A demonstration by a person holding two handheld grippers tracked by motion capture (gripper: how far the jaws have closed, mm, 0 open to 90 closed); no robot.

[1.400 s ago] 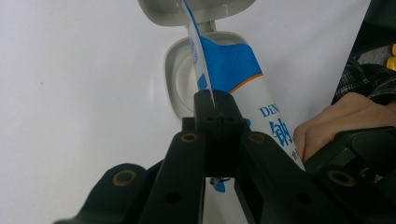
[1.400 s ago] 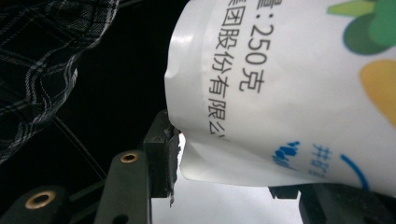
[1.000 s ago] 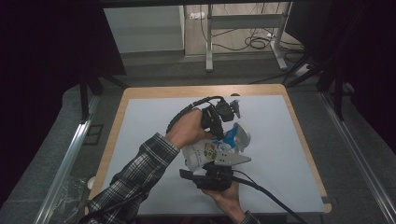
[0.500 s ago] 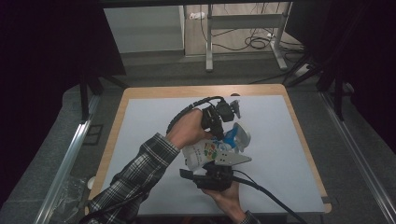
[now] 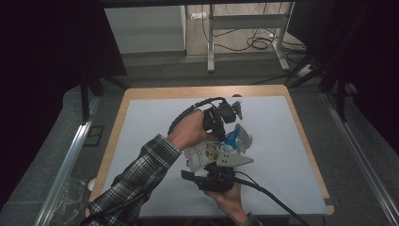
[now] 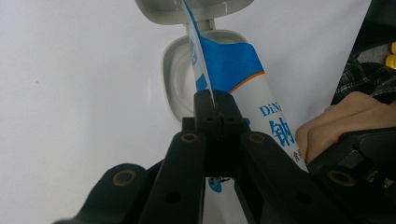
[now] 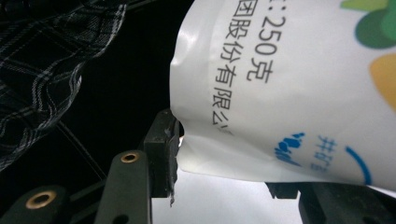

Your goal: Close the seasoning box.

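A: What is being held, and where?

B: A white and blue salt pouch (image 5: pixel 214 151) is held up over the middle of the white counter (image 5: pixel 291 141). At the left, the left gripper (image 6: pixel 214 100) is clenched on the pouch's thin top edge. At the right, the right gripper (image 7: pixel 224 163) is grasping the pouch's lower body, its jaws pressed on both sides.

A: Which step is in hand?

B: Pouring is being set up, it is judged: the blue top is tipped toward a small grey container (image 6: pixel 180 79) with its flip lid (image 6: pixel 191 7) laid open.

A: And what is called for next?

B: The opening should be aimed over the container, and the pouch tilted slowly so nothing is spilled.
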